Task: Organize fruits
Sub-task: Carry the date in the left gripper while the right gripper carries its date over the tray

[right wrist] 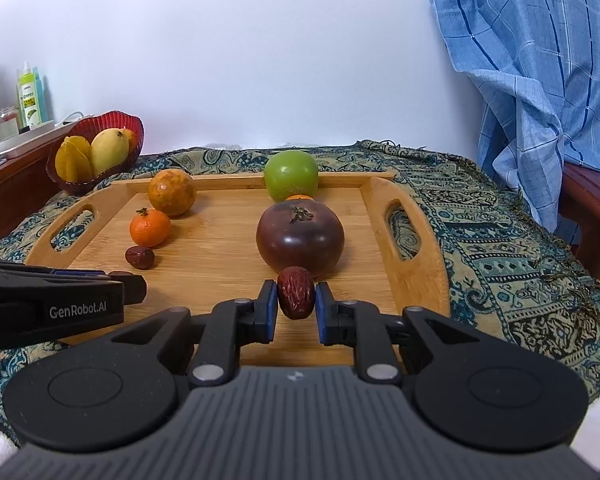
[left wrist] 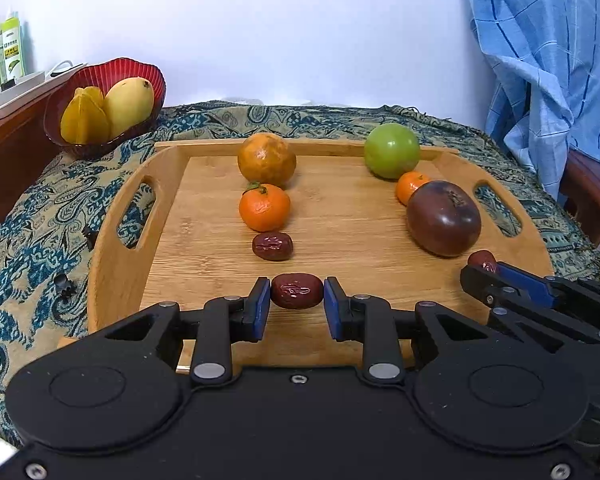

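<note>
A wooden tray (left wrist: 220,264) holds two rows of fruit. The left row is a brown-orange round fruit (left wrist: 266,159), a mandarin (left wrist: 264,207) and a red date (left wrist: 272,246). The right row is a green apple (right wrist: 291,174), a mostly hidden mandarin (left wrist: 410,186) and a dark purple tomato (right wrist: 300,239). My left gripper (left wrist: 296,304) is shut on a red date (left wrist: 296,291) low over the tray's near edge. My right gripper (right wrist: 296,306) is shut on another red date (right wrist: 295,293) just in front of the tomato.
A red bowl (left wrist: 140,68) with a mango (left wrist: 129,105) and a starfruit (left wrist: 85,116) stands at the back left. A patterned cloth (left wrist: 28,240) covers the table. A blue checked cloth (left wrist: 548,60) hangs at the right. Bottles (right wrist: 29,96) stand on a side shelf.
</note>
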Action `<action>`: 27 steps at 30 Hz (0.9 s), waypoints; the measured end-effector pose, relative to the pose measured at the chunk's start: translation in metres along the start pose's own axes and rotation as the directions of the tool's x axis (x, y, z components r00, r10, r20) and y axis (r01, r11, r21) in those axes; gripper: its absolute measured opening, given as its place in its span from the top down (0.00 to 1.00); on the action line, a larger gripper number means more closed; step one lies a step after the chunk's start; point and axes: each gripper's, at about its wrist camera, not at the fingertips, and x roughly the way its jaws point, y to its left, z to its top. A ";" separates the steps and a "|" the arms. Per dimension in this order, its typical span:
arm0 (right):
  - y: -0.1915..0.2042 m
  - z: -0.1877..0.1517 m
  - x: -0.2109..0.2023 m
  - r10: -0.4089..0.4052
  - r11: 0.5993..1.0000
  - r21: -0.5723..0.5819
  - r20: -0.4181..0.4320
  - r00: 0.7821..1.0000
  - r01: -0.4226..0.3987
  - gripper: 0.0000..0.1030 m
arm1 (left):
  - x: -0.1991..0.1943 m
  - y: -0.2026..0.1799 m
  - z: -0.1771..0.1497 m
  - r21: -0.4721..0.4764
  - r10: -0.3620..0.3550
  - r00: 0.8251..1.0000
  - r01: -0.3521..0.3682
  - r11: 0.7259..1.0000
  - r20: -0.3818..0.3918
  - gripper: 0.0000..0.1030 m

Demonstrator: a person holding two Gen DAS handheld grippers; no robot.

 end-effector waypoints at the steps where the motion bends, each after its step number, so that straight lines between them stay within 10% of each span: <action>1: 0.000 0.000 0.001 -0.002 1.000 0.001 -0.003 1.000 0.002 0.76 | 0.001 0.000 0.000 0.000 0.001 1.000 -0.001 1.000 -0.001 0.73; 27: -0.003 0.000 0.014 -0.016 1.000 0.023 -0.036 0.999 0.017 0.76 | 0.017 0.002 0.003 -0.004 0.013 1.000 -0.013 1.000 -0.002 0.73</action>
